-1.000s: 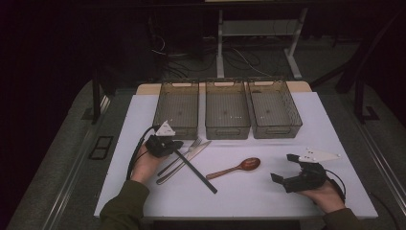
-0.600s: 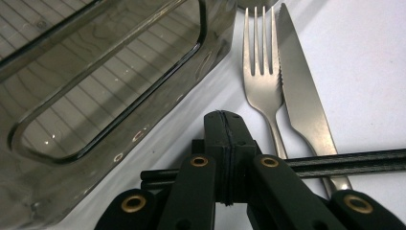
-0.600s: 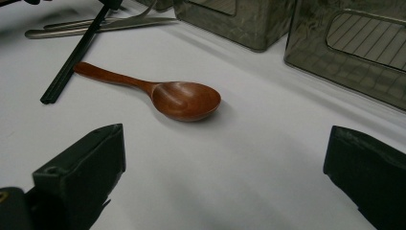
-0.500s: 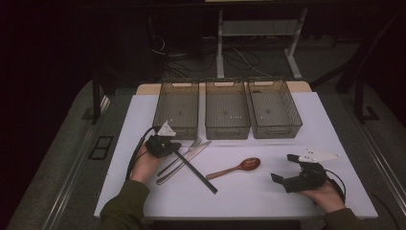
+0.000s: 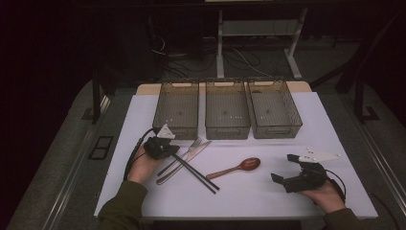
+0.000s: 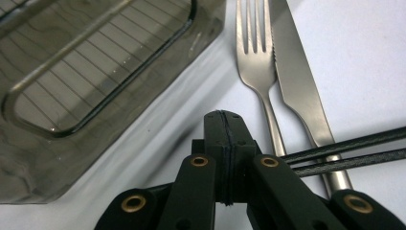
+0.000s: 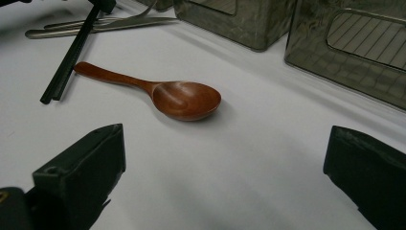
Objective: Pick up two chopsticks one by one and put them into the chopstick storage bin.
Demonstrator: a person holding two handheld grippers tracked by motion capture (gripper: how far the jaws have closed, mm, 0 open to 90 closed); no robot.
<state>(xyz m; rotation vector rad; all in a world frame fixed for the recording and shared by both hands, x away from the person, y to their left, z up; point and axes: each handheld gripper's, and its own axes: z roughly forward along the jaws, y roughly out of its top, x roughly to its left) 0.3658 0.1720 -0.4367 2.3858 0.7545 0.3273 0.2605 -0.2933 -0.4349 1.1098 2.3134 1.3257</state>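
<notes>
Cutlery lies gathered on the white counter (image 5: 335,139) in front of three smoky translucent plastic bins (image 5: 227,109), which suggests a sorting job, one kind of utensil per bin. The left tool (image 5: 168,149) has its jaws pressed together with nothing between them, tips resting beside the near ends of the pair of slim black chopsticks (image 5: 196,168). In the left gripper view those chopsticks (image 6: 349,151) run off to the tool's right, crossing over the handles of the silver steel fork (image 6: 256,57) and the silver steel table knife (image 6: 297,72), which lie side by side just ahead of the tip. The leftmost bin (image 6: 86,72) stands ahead and to the tool's left, close enough for a short carry. Since the chopsticks sit on top of the other two pieces, they are probably the first to be lifted; the closed jaws would have to part before that.

The right tool (image 5: 292,173) is held low over the counter with its jaws wide apart and empty. Seen in the right gripper view, the reddish-brown wooden spoon (image 7: 163,93) lies straight ahead of it, bowl nearest, handle pointing away toward the chopsticks, still well apart from the jaws. That aim reads as readiness to take the spoon.
</notes>
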